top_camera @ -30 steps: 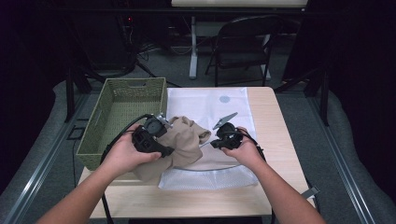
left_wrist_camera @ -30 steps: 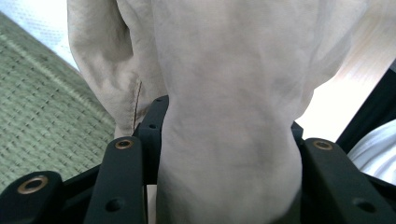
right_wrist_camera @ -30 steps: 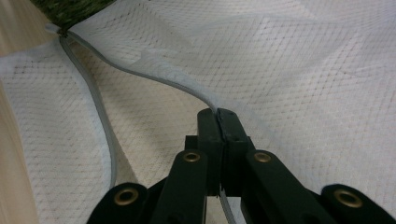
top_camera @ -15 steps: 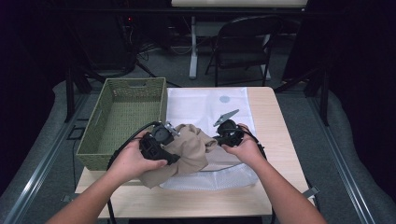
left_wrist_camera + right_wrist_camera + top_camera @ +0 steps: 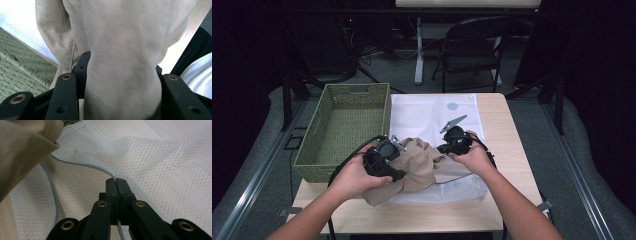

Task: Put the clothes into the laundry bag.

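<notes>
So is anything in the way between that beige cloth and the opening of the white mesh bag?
Nothing visible blocks it. The left gripper holds the beige cloth bunched between its jaws, right beside the white mesh bag. The right gripper pinches the bag's grey edge, lifting it off the table.

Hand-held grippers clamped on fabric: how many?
2. Left hand-held gripper grips the beige garment; right hand-held gripper pinches the white mesh bag's edge.

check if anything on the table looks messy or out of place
The beige cloth sits in a crumpled heap, bunched in the left gripper. The white mesh bag under it lies askew: its near edge hangs rumpled, with the rim pinched in the right gripper. Nothing is spilled or damaged.
</notes>
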Available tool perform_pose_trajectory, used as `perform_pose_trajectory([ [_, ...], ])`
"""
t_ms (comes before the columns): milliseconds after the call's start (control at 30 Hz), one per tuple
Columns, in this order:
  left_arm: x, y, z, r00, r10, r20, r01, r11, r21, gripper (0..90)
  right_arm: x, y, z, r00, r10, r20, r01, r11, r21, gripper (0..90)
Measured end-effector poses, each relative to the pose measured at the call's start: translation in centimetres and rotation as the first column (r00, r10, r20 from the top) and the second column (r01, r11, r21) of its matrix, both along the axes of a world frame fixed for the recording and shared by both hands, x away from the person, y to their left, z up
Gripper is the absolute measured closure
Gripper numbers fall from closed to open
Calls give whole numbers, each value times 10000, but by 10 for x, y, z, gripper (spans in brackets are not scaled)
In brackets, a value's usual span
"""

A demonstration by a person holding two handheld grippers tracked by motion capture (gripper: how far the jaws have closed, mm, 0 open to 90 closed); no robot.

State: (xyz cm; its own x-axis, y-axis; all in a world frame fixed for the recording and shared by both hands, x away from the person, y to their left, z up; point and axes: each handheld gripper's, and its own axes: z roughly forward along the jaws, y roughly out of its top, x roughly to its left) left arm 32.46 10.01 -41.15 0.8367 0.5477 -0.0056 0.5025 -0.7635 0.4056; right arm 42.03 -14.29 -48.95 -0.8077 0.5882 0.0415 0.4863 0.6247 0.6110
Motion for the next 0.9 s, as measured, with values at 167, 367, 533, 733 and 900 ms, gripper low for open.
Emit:
perform_pose_trajectory([
  [167,-2,-2,-3,10000,-69,-25,69,10000,8,529,4,1,4,10000,8,-27,-8,10000,6,891],
  [367,-4,-8,-8,9998,-150,-137,148,9998,-124,529,7,1,8,10000,-21,-32,21,10000,-3,892],
  [533,-7,-16,-16,9992,-332,-215,330,9994,-82,529,7,1,11,10000,-32,-29,32,10000,-2,891],
  [733,-7,-24,-29,9985,-412,-359,412,9992,-3,529,6,0,12,9999,-84,81,83,9999,99,891],
  [900,-7,-28,-42,9980,-386,-491,385,9993,-23,530,4,-2,11,9998,-136,166,134,9998,145,891],
])
